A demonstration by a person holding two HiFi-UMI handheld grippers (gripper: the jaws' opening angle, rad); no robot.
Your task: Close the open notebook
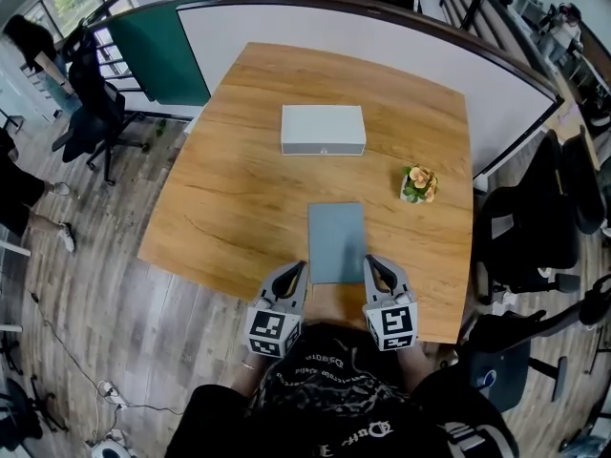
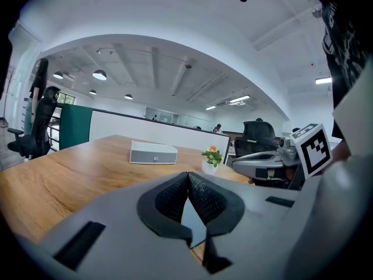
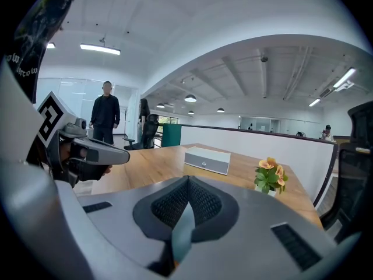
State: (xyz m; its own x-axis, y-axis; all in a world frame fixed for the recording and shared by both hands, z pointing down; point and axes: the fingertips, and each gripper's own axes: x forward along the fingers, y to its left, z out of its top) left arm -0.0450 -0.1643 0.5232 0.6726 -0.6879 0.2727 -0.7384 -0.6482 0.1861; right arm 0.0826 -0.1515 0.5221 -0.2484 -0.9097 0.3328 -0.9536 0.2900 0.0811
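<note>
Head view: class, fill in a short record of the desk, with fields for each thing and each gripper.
desk: wooden
notebook: grey-blue, lying flat, looks closed
box: white, beyond the notebook
flower pot: right of the notebook
left gripper: shut, by the notebook's near left corner
right gripper: shut, by its near right corner

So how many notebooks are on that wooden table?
1: the flat grey-blue notebook at the near edge of the wooden table, between the left gripper and right gripper. None seems hidden.
</note>
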